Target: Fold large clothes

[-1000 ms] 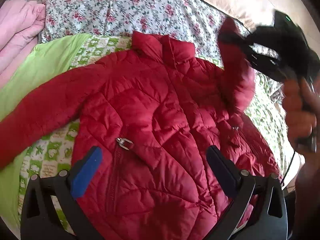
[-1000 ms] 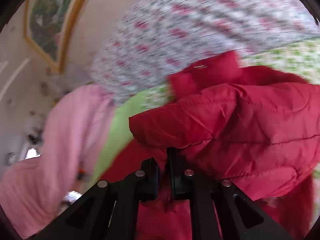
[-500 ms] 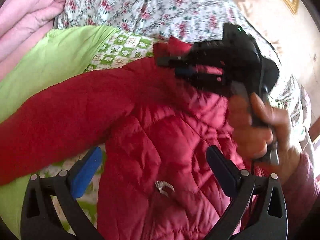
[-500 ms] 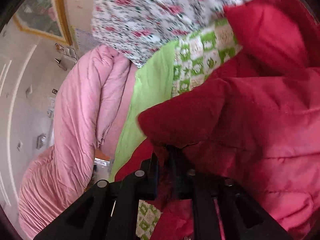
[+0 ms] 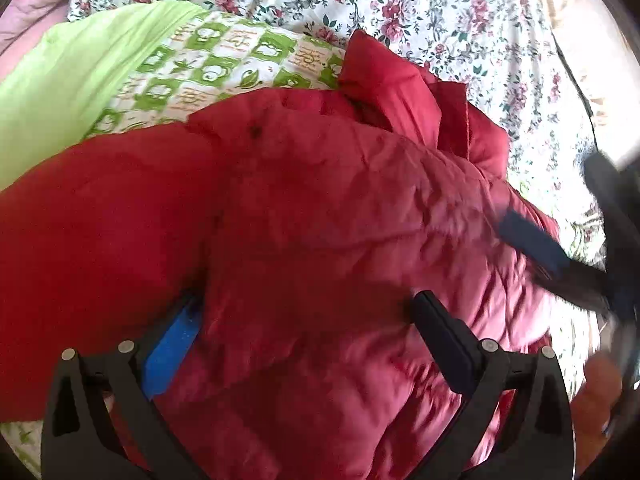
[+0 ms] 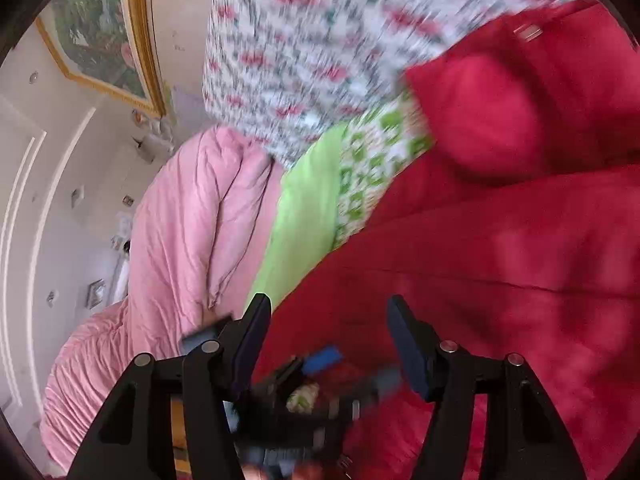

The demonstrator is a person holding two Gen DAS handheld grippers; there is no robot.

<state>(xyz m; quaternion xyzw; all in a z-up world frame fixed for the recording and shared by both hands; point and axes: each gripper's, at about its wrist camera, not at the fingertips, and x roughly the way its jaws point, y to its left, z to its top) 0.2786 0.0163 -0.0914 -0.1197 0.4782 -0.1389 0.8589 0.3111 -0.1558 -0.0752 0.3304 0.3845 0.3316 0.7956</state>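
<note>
**Red quilted jacket: handling properties and orientation**

**Location.** The red quilted jacket (image 5: 320,240) lies on a bed, resting partly on a green patterned quilt (image 5: 224,60) and partly on a floral bedspread (image 5: 460,20). A pink duvet (image 6: 192,220) is bunched at the far left of the bed. The jacket fills most of the left wrist view.

**Handling.** The jacket appears padded and puffy: judged light for its bulk, soft and without stiffness. The shell looks smooth, so it is likely to slide against itself and spring back from a fold. Thin edges give the most secure hold: the hem, cuff, collar (image 5: 384,80) or a seam line. A pinch in mid-panel is likely to gather only the outer shell.

**Orientation.** The collar points to the far side of the bed, and the body runs from there toward the near edge; this is the long axis. One sleeve (image 5: 100,216) extends to the left, roughly across that axis. The right-hand part of the jacket appears to be laid over the body.

**Fingers.**
- The left gripper (image 5: 308,328) has its fingers spread wide. They straddle the padded body without pressing on it; nothing is held.
- The right gripper (image 6: 328,320) has its fingers parting at this moment. Red fabric lies below and beyond them, but the pads clamp nothing.
</note>
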